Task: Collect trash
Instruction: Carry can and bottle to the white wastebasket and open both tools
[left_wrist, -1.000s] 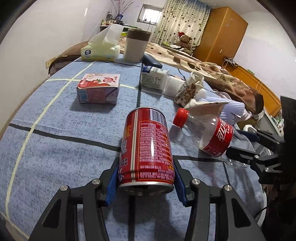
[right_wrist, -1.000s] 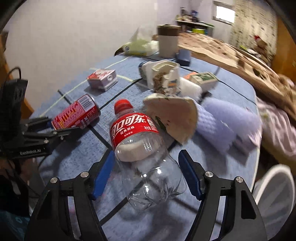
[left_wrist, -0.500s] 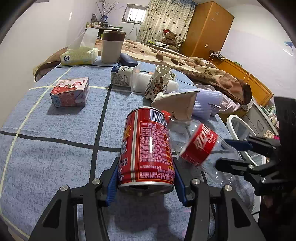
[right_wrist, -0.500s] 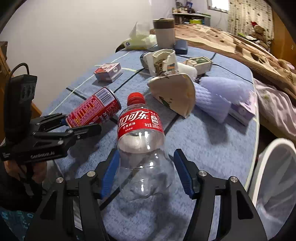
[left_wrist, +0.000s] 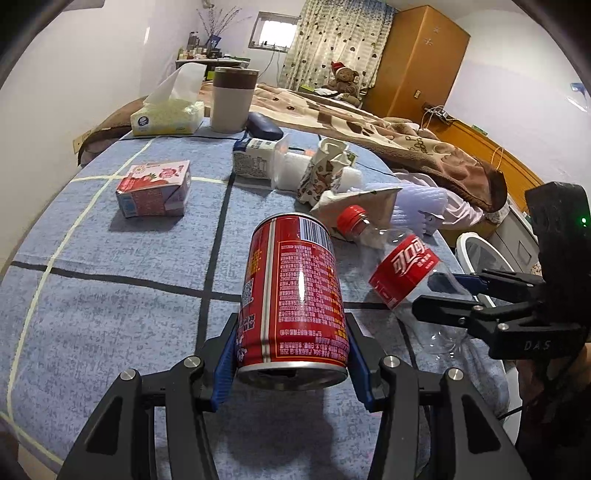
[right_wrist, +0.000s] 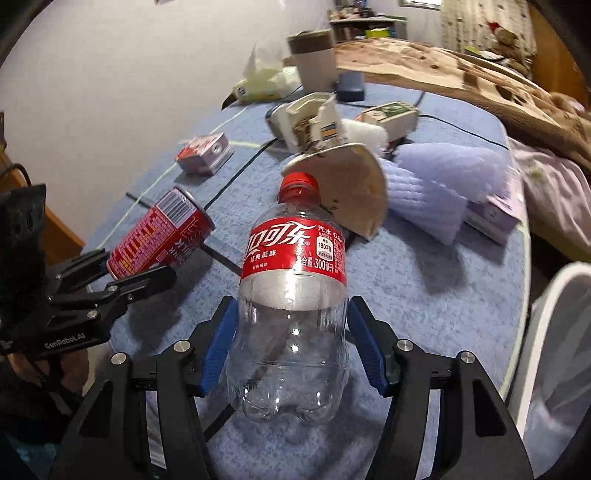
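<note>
Blue checked cloth covers the worktop (left_wrist: 110, 295), with a bed and wardrobe behind it. Nearest the left camera, the left tool (left_wrist: 291, 354) grips a red can (left_wrist: 295, 291) by its lower end, blue pads flat on both sides, the can lifted clear of the cloth. Nearest the right camera, the right tool (right_wrist: 291, 354) has an empty bottle (right_wrist: 291, 295) between its pads; the jaws are closing, and the pads appear to touch the clear belly of the bottle, which also looks raised.

The step in hand looks like carrying both pieces to the white bin (right_wrist: 554, 332) just past the worktop's right edge. The bottle is thin and slippery, so the squeeze should firm up before swinging across, yet not so hard that the plastic buckles and pops out. The can should stay level in its grip and wait its turn, since both tools sit close together. Each should let go only once over the rim.

Farther back lie a folded paper plate (right_wrist: 351, 192), a red carton (left_wrist: 155, 188), crumpled cartons (left_wrist: 325, 170), a tissue pack (left_wrist: 166, 114) and a cup (left_wrist: 232, 99).
</note>
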